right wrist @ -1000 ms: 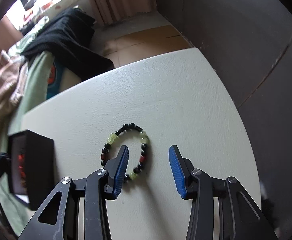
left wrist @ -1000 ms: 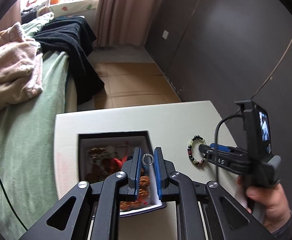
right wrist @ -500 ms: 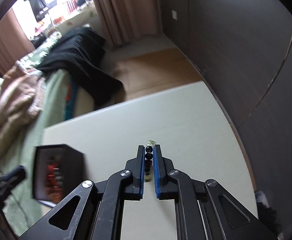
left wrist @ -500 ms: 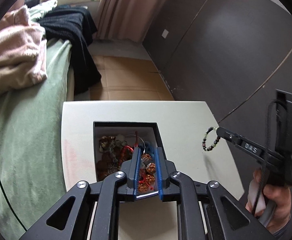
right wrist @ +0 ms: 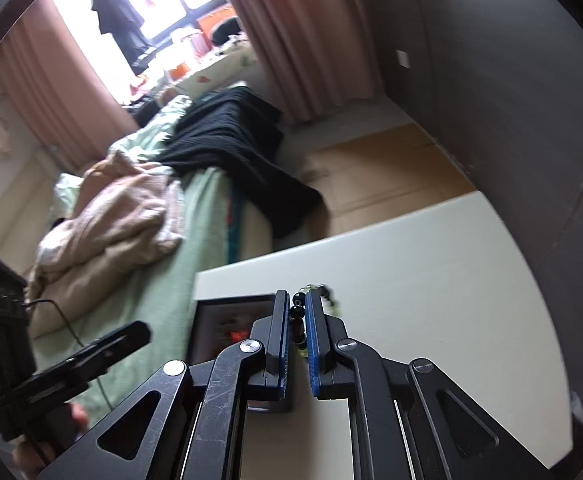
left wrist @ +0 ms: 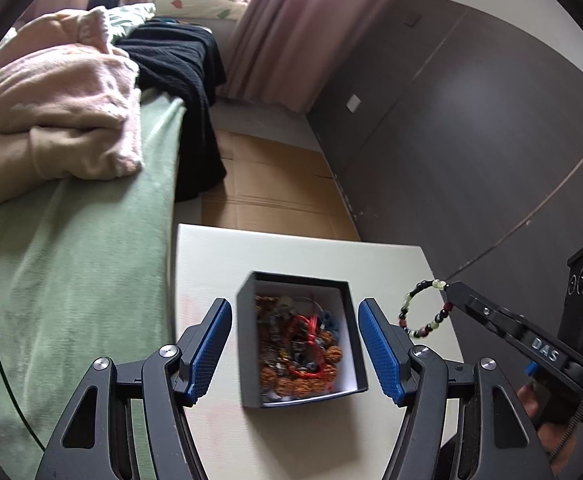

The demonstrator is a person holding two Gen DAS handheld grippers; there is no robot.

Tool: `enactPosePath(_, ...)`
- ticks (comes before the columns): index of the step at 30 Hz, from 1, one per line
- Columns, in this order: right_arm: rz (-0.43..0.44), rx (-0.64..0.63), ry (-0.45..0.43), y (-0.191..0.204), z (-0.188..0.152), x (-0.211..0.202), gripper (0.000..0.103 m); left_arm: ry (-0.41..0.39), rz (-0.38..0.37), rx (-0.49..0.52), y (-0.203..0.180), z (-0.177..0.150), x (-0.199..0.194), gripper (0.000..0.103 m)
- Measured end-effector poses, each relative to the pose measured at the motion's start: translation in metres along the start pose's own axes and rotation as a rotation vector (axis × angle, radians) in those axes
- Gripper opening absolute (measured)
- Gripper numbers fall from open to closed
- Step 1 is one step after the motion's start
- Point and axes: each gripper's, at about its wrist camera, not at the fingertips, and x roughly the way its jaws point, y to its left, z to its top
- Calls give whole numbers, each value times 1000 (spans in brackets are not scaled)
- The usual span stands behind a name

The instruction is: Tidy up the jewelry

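Observation:
A black jewelry box (left wrist: 251,344) with a white inside stands on the white table (left wrist: 291,248) and holds a tangle of red, brown and dark jewelry (left wrist: 299,348). My left gripper (left wrist: 293,340) is open and empty, its fingers above and on either side of the box. My right gripper (right wrist: 298,312) is shut on a bead bracelet (right wrist: 296,320) of black, green and red beads. In the left wrist view the bracelet (left wrist: 421,312) hangs in the air to the right of the box. In the right wrist view the box (right wrist: 227,324) lies just left of the fingers.
A bed with a green cover (left wrist: 71,260), a pink blanket (left wrist: 51,120) and a black garment (left wrist: 179,64) runs along the table's left side. A dark wall (left wrist: 471,120) stands to the right. Brown floor (left wrist: 267,184) lies beyond the table.
My left gripper opened over the box; the ring it held is out of its fingers. My right gripper closed on the bracelet, lifted it off the table and carried it toward the box.

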Motion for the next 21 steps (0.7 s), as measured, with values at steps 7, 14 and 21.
enactPosePath(7, 158, 4, 9, 27, 1, 14, 9, -15, 13, -30, 10, 4, -8, 67)
enactPosePath(14, 36, 50, 87, 6, -5, 28, 46, -16, 24, -7, -3, 3, -12, 67)
enactPosePath(21, -15, 68, 31, -23, -3, -10, 60, -32, 78, 32, -26, -3, -16, 67)
